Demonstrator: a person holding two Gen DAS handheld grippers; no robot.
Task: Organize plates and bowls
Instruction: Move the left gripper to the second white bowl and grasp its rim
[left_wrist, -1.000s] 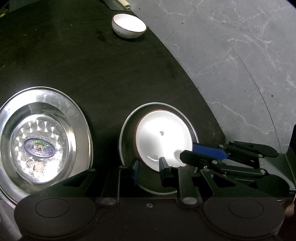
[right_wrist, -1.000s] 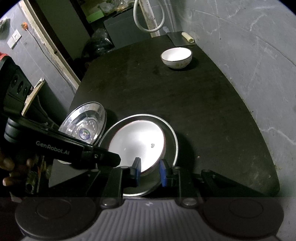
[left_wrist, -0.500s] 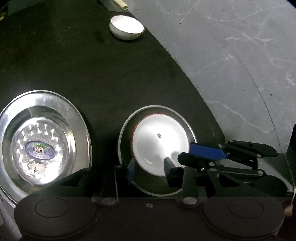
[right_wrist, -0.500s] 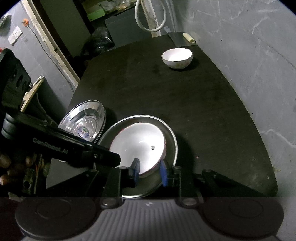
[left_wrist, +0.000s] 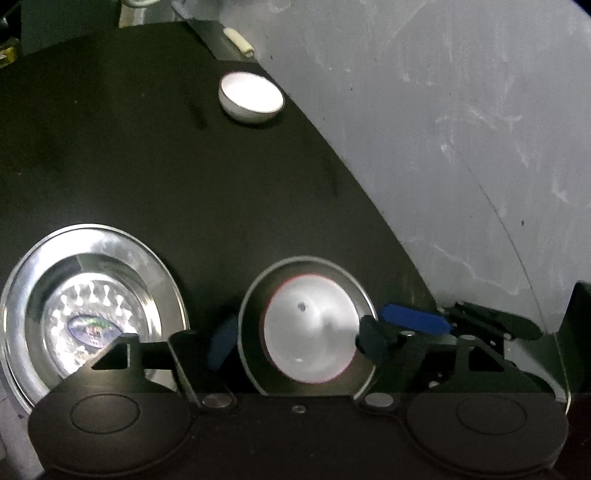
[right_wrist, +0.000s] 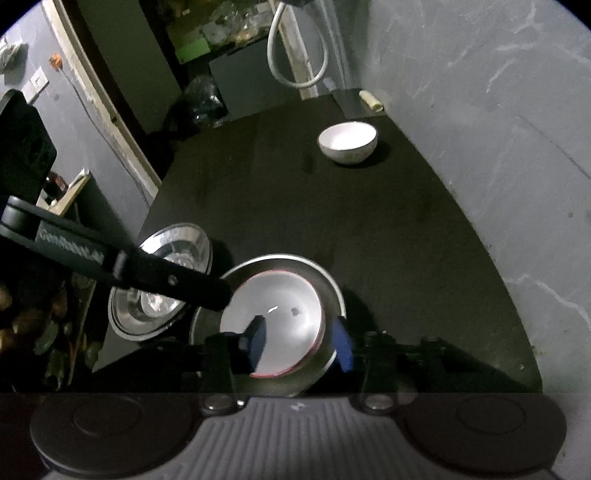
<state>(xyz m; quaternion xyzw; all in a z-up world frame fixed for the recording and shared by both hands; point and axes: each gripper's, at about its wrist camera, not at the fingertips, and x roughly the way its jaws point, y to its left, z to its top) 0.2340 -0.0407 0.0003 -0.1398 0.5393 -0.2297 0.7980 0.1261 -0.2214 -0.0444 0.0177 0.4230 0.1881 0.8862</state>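
Observation:
A white bowl with a red rim sits inside a steel plate near the table's front edge. My left gripper is open, its fingers spread either side of that plate. My right gripper is open too, straddling the bowl's near rim; it shows in the left wrist view as blue-tipped fingers. A second steel plate with a sticker lies to the left. A small white bowl stands far back.
The table is black and round-edged, beside a grey marble-like wall. A pale roll lies on a dark slab at the far edge. A hose, boxes and clutter are beyond the table.
Both grippers have opened wide; they were nearly shut on the bowl's near rim. Both views have pulled back and up a little. The bowl stays in the plate.

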